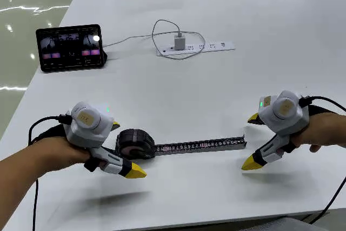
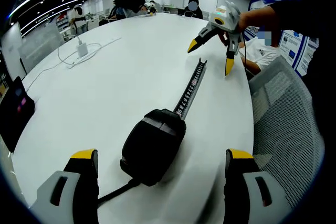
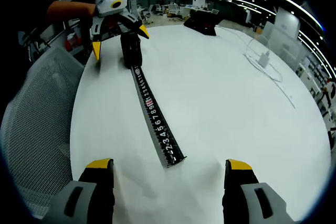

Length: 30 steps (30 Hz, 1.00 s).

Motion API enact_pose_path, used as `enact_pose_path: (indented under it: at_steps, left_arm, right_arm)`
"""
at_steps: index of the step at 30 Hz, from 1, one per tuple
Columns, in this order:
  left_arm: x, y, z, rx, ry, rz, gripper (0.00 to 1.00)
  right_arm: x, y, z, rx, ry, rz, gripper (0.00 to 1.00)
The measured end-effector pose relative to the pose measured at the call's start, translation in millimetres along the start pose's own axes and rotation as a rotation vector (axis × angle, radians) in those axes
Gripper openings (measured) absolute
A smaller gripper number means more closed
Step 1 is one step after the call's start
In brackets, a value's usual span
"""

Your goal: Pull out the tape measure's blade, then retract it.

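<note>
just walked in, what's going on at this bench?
Two handheld grippers are working a tape measure on a white table. The blade is pulled out and lies flat on the table. The left gripper is open, its jaws either side of the black case but not closed on it. The right gripper is open too, just beyond the blade's free end and not holding it. The pull-out looks done; retraction has not started.

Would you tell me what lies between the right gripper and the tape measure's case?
The pulled-out blade lies flat on the table, seen in the right gripper view.
</note>
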State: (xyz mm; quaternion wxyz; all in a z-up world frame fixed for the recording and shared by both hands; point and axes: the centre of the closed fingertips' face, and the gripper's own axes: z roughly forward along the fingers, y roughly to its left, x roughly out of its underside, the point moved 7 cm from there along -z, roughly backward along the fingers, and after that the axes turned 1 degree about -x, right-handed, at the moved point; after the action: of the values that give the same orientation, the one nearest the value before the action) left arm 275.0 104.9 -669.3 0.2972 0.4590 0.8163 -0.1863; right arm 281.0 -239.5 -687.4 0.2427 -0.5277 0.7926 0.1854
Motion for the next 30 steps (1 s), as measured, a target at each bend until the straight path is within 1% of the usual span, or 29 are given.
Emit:
enact_pose_path:
  at_steps: [1, 2, 3, 4, 5, 6, 7, 8, 11, 12, 13, 14, 17, 19, 20, 21, 22, 23, 24, 26, 27, 29, 30]
  left_arm:
    - [1.0, 0.4, -0.6, -0.004, -0.009, -0.011, 0.99]
    - [2.6, 1.0, -1.5, -0.013, -0.022, -0.046, 0.99]
    - [3.6, 1.3, -1.5, -0.018, -0.025, -0.06, 0.99]
    - [5.5, 1.6, -2.3, -0.029, -0.018, -0.074, 0.99]
    - [7.7, 2.8, -3.8, -0.055, -0.022, -0.091, 0.99]
    - [8.0, 3.2, -4.8, -0.069, -0.04, -0.109, 0.99]
    - [8.7, 3.0, -6.2, -0.077, -0.067, -0.138, 0.99]
    - [9.8, 3.3, -7.7, -0.087, -0.082, -0.154, 0.99]
    - [14.3, 2.7, -13.3, -0.124, -0.106, -0.184, 0.99]
    - [14.9, 2.8, -16.0, -0.148, -0.123, -0.184, 0.99]
    - [15.5, 4.1, -18.4, -0.176, -0.135, -0.172, 0.99]
    - [16.4, 4.1, -20.5, -0.189, -0.14, -0.166, 0.99]
    - [19.8, 3.4, -26.8, -0.211, -0.164, -0.176, 0.99]
    - [22.2, 3.6, -28.5, -0.22, -0.164, -0.177, 0.99]
    - [23.9, 4.1, -30.0, -0.228, -0.172, -0.176, 0.99]
    - [24.1, 3.2, -31.6, -0.226, -0.183, -0.179, 0.99]
    - [22.7, -0.5, -32.2, -0.199, -0.209, -0.2, 0.99]
    - [22.9, -4.1, -32.4, -0.174, -0.221, -0.218, 0.99]
    - [25.7, -5.9, -32.7, -0.168, -0.212, -0.215, 0.99]
    - [29.0, -9.3, -32.6, -0.186, -0.199, -0.184, 0.99]
    - [30.8, -11.0, -32.9, -0.194, -0.2, -0.178, 0.99]
    - [32.8, -12.1, -34.2, -0.203, -0.202, -0.185, 0.99]
    - [34.8, -10.7, -34.3, -0.21, -0.21, -0.191, 0.99]
  right_arm:
    - [0.9, 0.0, -0.7, 0.004, -0.007, 0.013, 0.88]
    - [2.4, 0.1, -1.8, 0.009, -0.014, 0.022, 0.9]
    - [3.3, 0.0, -2.5, 0.015, -0.018, 0.028, 0.91]
    - [4.1, -0.4, -3.4, 0.025, -0.026, 0.037, 0.93]
    - [3.8, 1.2, -4.9, 0.039, -0.041, 0.062, 0.95]
    - [3.1, 1.1, -5.7, 0.051, -0.066, 0.089, 0.98]
    - [5.3, 1.5, -8.4, 0.053, -0.07, 0.105, 0.99]
    - [6.1, 0.9, -9.7, 0.067, -0.083, 0.109, 0.99]
    - [12.0, 4.4, -14.3, 0.094, -0.093, 0.12, 0.99]
    - [14.1, 5.0, -15.7, 0.096, -0.102, 0.129, 0.99]
    - [15.8, 5.4, -16.6, 0.099, -0.106, 0.137, 0.99]
    - [17.5, 6.2, -17.7, 0.106, -0.109, 0.142, 0.99]
    - [21.4, 9.2, -21.3, 0.124, -0.132, 0.164, 0.99]
    - [23.3, 10.0, -23.4, 0.134, -0.14, 0.17, 0.99]
    - [23.4, 11.6, -25.2, 0.142, -0.156, 0.182, 0.99]
    - [23.5, 13.1, -26.4, 0.146, -0.168, 0.189, 0.99]
    - [24.3, 14.6, -28.4, 0.154, -0.175, 0.19, 0.99]
    - [25.0, 15.5, -30.2, 0.163, -0.18, 0.193, 0.99]
    - [25.6, 16.9, -32.9, 0.172, -0.193, 0.2, 0.99]
    - [27.0, 19.0, -36.7, 0.18, -0.202, 0.199, 0.99]
    - [28.6, 19.9, -39.3, 0.191, -0.205, 0.197, 0.99]
    - [30.6, 22.8, -42.9, 0.195, -0.207, 0.197, 0.99]
    - [32.0, 25.3, -45.0, 0.19, -0.212, 0.203, 0.99]
